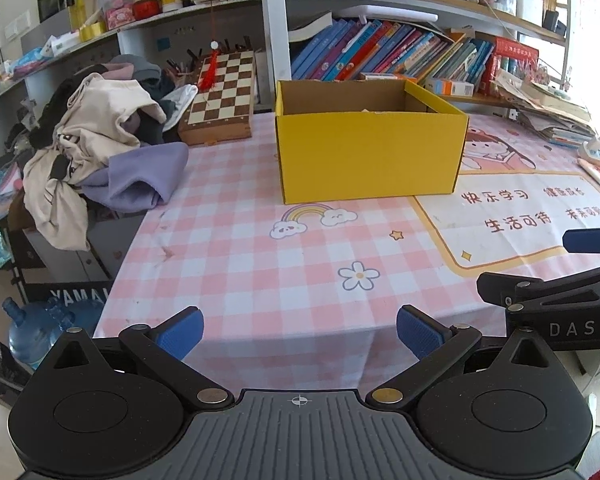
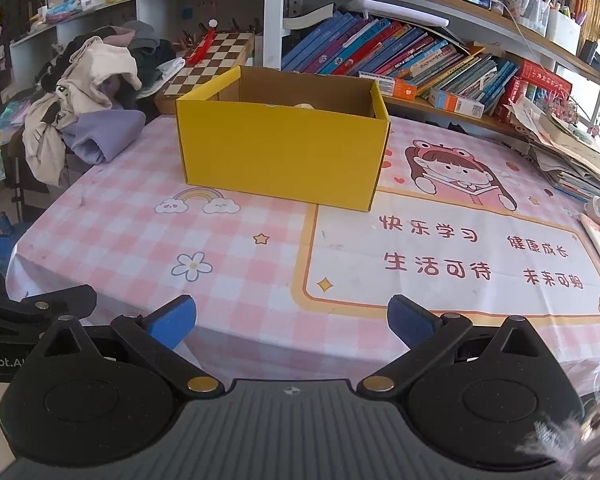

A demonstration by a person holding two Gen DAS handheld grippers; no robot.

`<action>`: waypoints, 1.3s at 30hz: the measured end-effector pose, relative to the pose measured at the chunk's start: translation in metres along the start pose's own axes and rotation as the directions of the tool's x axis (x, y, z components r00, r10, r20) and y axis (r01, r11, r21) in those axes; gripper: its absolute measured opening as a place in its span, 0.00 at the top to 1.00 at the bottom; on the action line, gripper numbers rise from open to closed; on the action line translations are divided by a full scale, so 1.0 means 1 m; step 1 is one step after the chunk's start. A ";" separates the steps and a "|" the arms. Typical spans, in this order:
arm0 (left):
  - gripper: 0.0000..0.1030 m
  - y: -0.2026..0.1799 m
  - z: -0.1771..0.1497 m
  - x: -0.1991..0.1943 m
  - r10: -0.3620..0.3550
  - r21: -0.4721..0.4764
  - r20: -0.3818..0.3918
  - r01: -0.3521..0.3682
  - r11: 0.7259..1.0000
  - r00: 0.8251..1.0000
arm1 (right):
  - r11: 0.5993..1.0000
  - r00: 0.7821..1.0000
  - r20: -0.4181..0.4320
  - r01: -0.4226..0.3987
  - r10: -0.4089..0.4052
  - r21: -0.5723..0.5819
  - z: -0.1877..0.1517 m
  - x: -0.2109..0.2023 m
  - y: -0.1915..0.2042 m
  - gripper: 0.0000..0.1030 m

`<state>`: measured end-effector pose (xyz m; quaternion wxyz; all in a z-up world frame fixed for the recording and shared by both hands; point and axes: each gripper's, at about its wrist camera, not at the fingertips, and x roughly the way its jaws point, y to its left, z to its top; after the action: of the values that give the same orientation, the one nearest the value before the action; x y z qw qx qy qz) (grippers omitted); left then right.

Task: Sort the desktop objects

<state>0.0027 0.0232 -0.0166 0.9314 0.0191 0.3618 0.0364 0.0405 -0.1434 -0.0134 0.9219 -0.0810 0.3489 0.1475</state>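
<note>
Box, yellow and open-topped, sits on my table at twelve o'clock, well ahead of both tools. My left tool and right tool gape wide over the near edge, each holding nothing.

Left claw agape, right claw too (empty)

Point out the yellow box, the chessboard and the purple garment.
yellow box (image 1: 370, 158), left wrist view, front wall
chessboard (image 1: 224, 88), left wrist view, checkered top
purple garment (image 2: 104, 132), right wrist view, folded middle
</note>
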 end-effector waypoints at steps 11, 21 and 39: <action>0.00 -0.004 0.001 0.000 -0.014 0.014 0.004 0.014 1.000 1.000 | 1.000 1.000 -0.002 0.020 -0.020 0.011 -0.001 -0.004 -0.004 0.00; 0.00 -0.007 0.003 0.002 -0.027 0.017 0.000 0.027 0.999 1.000 | 0.999 0.999 -0.006 0.034 -0.034 0.010 -0.001 -0.004 -0.008 0.00; 0.00 -0.009 0.004 0.003 -0.020 0.018 -0.004 0.020 1.000 1.000 | 0.999 0.999 -0.018 0.040 -0.039 0.012 -0.003 -0.003 -0.003 0.00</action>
<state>0.0077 0.0141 -0.0165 0.9308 0.0239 0.3641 0.0237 0.0374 -0.1472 -0.0132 0.9221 -0.0835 0.3561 0.1264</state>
